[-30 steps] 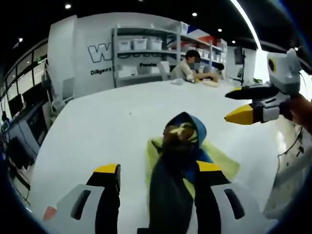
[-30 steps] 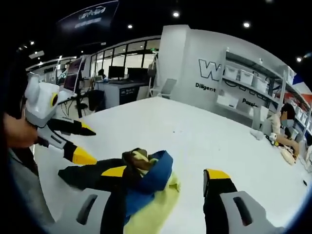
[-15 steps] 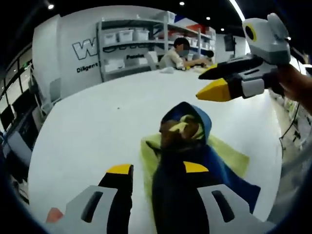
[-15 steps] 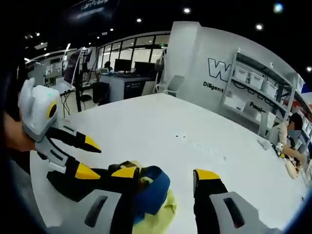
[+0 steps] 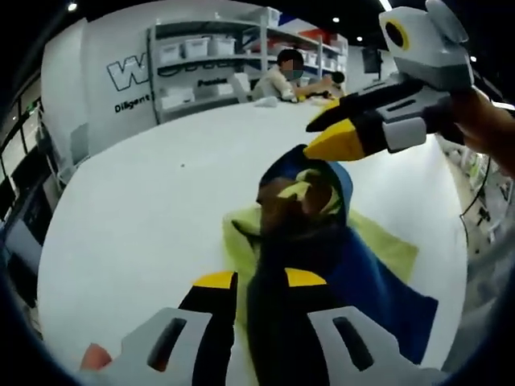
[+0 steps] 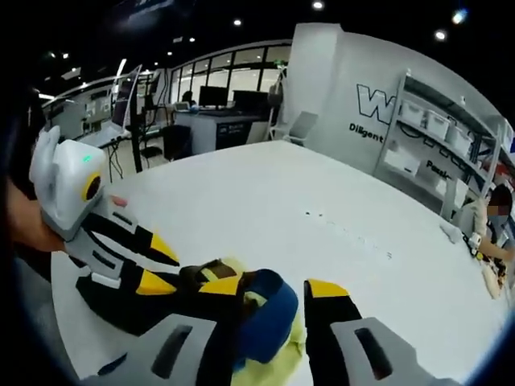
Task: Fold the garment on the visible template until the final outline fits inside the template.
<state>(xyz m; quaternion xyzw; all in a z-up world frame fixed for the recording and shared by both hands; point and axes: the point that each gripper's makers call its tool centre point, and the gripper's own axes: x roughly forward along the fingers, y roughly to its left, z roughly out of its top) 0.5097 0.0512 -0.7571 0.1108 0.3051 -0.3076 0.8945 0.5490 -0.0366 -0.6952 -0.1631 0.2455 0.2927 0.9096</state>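
Garment first: one soft piece of clothing (image 5: 306,241) in dark navy, bright blue and brown lies bunched up on the big white round desk (image 5: 145,201). Its blue hood end (image 5: 322,173) points away from the left gripper, and the dark part runs toward the camera. Under it lies one flat yellow-green cloth sheet (image 5: 386,245), which sticks out on both sides of the garment.

In the left gripper view, the left gripper (image 5: 259,281), grey with two yellow tips, rises from the bottom. Its two jaws are a little apart, and the dark cloth sits between them; I cannot tell if they pinch it. To the right, the right gripper (image 5: 338,133), white and grey with yellow tips, hangs just over the blue hood. A hand (image 5: 487,129) holds it. Its two tips are slightly apart with nothing between them.

In the right gripper view, the left gripper (image 6: 161,265) comes in from the left, with a hand (image 6: 28,225) behind it. Its yellow tips rest at the dark end of the garment (image 6: 217,293). Next comes the right gripper (image 6: 269,288) from the bottom. Its two jaws are wide apart, and the blue hood (image 6: 269,301) lies between them, with the yellow-green sheet (image 6: 278,358) lower down. The jaws do not clamp anything.

Far back stands one grey rack of shelves (image 5: 209,64) with about four white boxes (image 5: 181,50) on it. Two people (image 5: 282,76) sit at the far edge of the desk.
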